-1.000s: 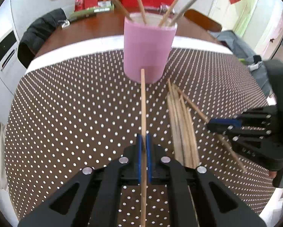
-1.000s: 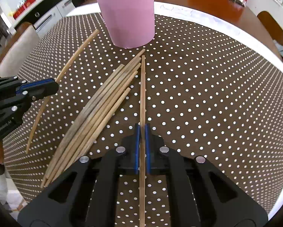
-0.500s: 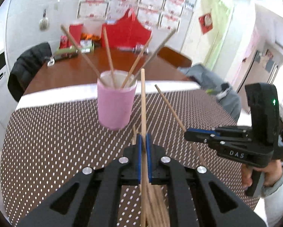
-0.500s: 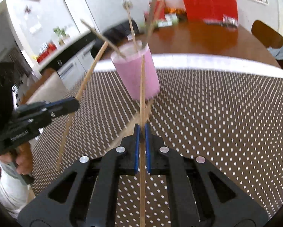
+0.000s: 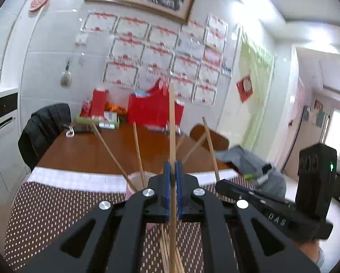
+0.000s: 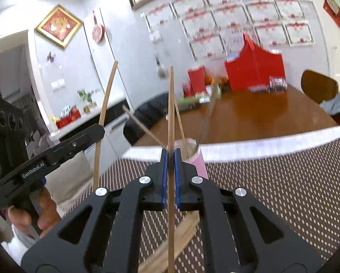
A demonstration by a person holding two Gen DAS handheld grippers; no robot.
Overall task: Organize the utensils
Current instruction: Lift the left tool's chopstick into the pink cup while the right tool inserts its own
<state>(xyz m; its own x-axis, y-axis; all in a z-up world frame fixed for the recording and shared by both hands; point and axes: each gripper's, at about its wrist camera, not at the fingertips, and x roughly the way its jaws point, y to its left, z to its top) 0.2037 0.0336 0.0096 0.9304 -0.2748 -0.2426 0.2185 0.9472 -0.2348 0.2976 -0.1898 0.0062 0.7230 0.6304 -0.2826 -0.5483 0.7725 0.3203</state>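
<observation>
Pink cup holding splayed sticks stands on the dotted bench, partly hidden behind each gripper. Left gripper: jaws clamped on one pale wooden chopstick, pointing upward. Right gripper: jaws clamped on another chopstick. Loose chopsticks lie below. Bare dotted bench extends rightward; red bag sits well behind.

Certificate-covered white wall; wooden table

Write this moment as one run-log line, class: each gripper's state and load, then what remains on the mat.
left gripper: shut on chopstick | right gripper: shut on chopstick | pink cup: holds sticks | loose chopsticks: on mat
</observation>
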